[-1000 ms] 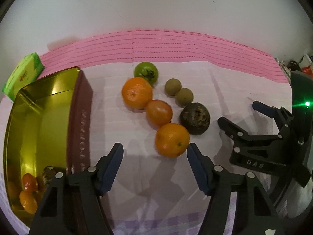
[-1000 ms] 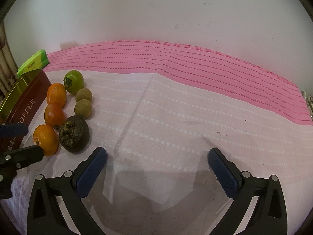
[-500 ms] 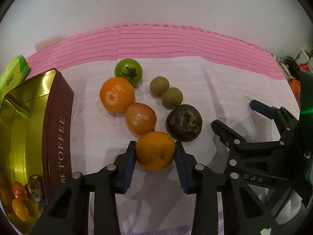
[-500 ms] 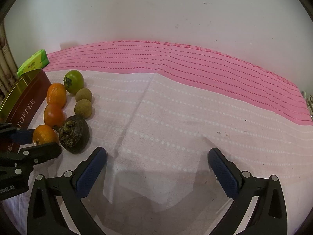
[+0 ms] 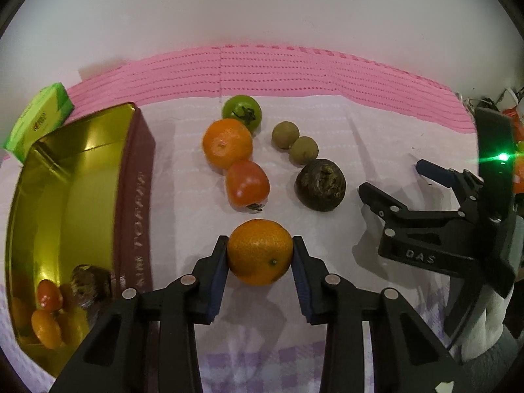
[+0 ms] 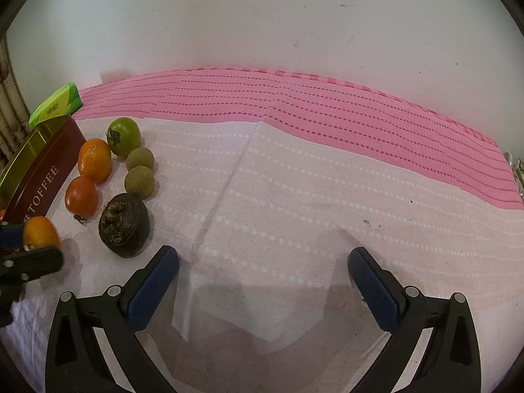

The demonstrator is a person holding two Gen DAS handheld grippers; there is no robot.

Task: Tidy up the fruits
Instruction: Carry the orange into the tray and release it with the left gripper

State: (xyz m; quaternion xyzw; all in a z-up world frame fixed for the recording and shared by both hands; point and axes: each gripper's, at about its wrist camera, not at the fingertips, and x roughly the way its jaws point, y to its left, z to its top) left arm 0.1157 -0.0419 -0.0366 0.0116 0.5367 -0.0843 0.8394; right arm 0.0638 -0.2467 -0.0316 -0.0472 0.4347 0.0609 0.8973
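My left gripper is shut on an orange mandarin and holds it just off the cloth; it also shows in the right wrist view. Beyond it lie a red tomato, a second mandarin, a green tomato, two small brown fruits and a dark wrinkled fruit. The open gold toffee tin stands to the left with a few fruits in its near corner. My right gripper is open and empty over bare cloth, right of the fruits.
A green packet lies behind the tin near the white wall. A pink and white cloth covers the table. Clutter sits at the far right edge in the left wrist view.
My left gripper moved forward around the nearest mandarin, closed on it, and has drawn it back away from the other fruits. The right gripper has not moved.
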